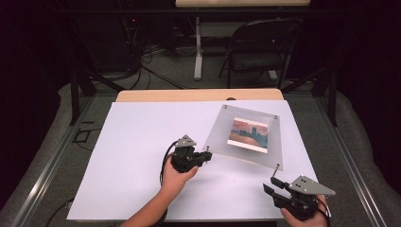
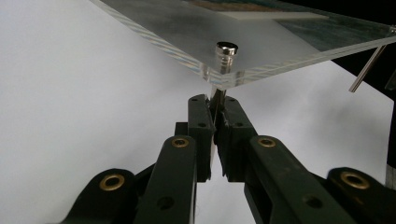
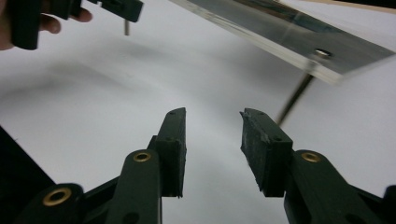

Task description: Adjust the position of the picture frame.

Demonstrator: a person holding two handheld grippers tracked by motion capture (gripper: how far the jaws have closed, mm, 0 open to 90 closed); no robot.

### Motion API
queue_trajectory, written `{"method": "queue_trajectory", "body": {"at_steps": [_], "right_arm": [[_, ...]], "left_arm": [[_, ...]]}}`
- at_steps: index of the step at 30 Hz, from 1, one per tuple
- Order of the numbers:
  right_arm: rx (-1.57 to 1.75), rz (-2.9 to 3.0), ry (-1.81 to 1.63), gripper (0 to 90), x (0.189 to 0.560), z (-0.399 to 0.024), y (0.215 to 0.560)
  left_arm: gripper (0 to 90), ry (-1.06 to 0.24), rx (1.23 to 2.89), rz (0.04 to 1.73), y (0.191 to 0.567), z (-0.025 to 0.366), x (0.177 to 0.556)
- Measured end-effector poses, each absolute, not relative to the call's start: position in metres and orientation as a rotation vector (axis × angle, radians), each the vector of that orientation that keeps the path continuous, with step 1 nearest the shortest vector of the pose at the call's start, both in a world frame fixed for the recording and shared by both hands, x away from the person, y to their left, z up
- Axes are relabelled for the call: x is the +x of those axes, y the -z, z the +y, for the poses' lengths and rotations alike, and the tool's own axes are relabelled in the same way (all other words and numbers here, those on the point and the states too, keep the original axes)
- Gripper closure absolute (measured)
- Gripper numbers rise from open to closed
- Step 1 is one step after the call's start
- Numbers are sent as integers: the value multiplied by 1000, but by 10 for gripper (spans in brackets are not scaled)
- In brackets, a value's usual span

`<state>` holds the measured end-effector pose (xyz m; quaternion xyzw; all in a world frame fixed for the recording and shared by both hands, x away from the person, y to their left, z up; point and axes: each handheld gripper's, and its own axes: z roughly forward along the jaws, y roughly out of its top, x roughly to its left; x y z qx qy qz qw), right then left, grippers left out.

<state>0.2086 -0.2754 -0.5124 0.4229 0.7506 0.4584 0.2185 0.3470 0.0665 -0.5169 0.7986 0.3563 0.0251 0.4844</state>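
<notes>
The left tongs [image 1: 206, 156] are clamped on a thin metal leg [image 2: 215, 100] under the near-left corner of a clear acrylic frame [image 1: 222, 132], which hangs tilted above the white worktop [image 1: 132, 156]. A picture [image 1: 249, 134] sits in the frame's middle. The right tongs [image 1: 273, 185] stand apart with nothing between them, just short of the frame's near-right corner, where another leg [image 3: 293, 100] slants down ahead of them. Beyond the worktop stand a folding chair [image 1: 257, 49] and cables on the floor. The left gripper view shows the capped bolt [image 2: 226, 50] above the clamped leg; the right gripper view shows the frame's underside and the other hand [image 3: 46, 21].
</notes>
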Motion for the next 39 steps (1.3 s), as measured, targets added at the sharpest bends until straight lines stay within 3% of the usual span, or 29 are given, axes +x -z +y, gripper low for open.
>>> {"method": "queue_trajectory", "body": {"at_steps": [19,39], "right_arm": [[1311,2004,-1206,577,230,-292,521],[1308,2052,-1188,819,248,-282,523]], "left_arm": [[848,-57,1945,877,518,67,348],[847,-49,1947,881,520,67,348]]}}
